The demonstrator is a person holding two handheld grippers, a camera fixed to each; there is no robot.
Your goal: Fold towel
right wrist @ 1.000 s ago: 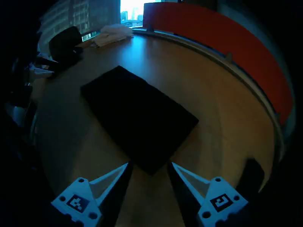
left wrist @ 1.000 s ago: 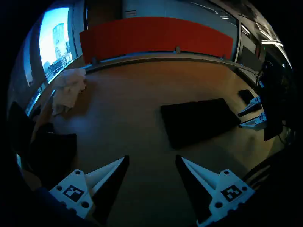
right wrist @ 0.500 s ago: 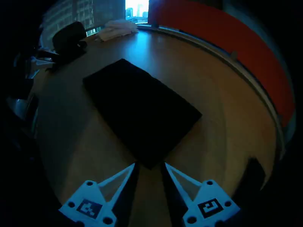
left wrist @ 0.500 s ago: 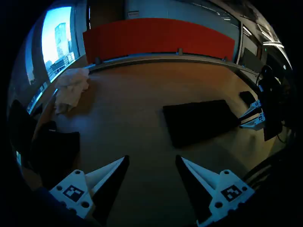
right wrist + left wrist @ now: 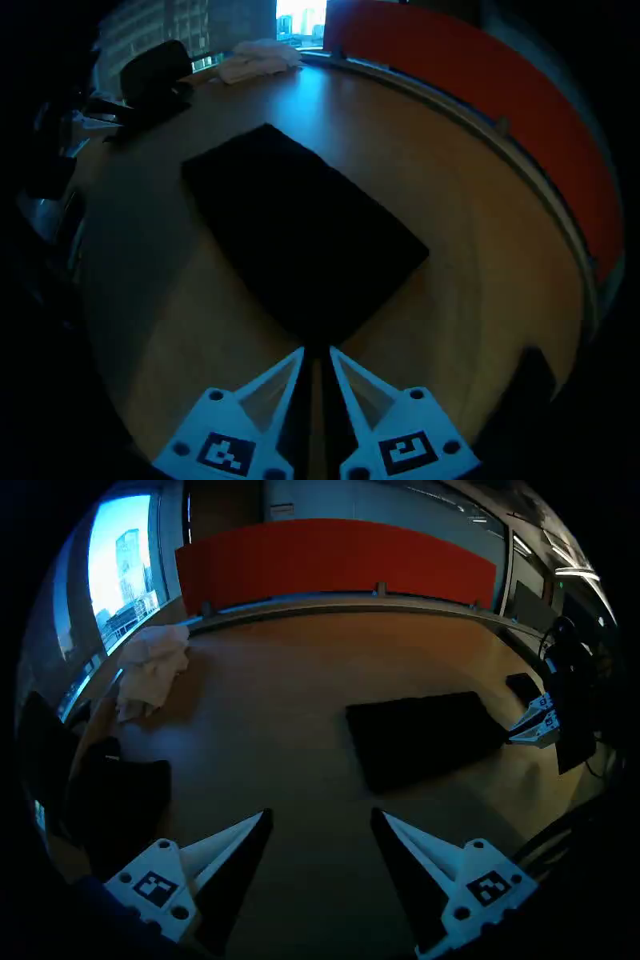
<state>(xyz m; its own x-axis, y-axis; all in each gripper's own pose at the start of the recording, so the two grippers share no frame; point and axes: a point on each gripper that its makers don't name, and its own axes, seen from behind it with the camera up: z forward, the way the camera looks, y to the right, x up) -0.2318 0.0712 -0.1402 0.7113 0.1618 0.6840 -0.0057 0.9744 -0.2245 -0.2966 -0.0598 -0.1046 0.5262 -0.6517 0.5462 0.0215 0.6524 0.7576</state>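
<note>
A: Towel, where?

B: Dark towel (image 5: 300, 232), lying flat as one rectangle on the wooden surface (image 5: 480, 264). It's at the centre of the right gripper view and right of centre in the left gripper view.

A: Right gripper?

B: Right gripper (image 5: 318, 356) is at bottom centre of its own view. Fingers are set almost together with a slim gap between them. The towel's near corner sits right at the tips. Pinching it or not, cannot tell. In the left gripper view this gripper is at the far right edge, against the towel's right-hand corner.

A: Left gripper?

B: Left gripper (image 5: 320, 832) is at the bottom of its own view, fingers spread wide with bare surface between them, well apart from the towel.

A: Any text?

B: Square black-and-white code tags (image 5: 154, 886) on the fingers of both grippers, patterns rather than letters. Small pale sign (image 5: 276, 510) on the wall at top of frame, too small to read.

A: Other stuff?

B: Crumpled white cloth (image 5: 150, 668) upper left on the surface, near the window (image 5: 120, 568). Red partition (image 5: 336, 560) runs along the surface's far edge. Dark bag-like lump (image 5: 116, 800) lower left. Small dark flat item (image 5: 524, 684) at right, just beyond the towel.
</note>
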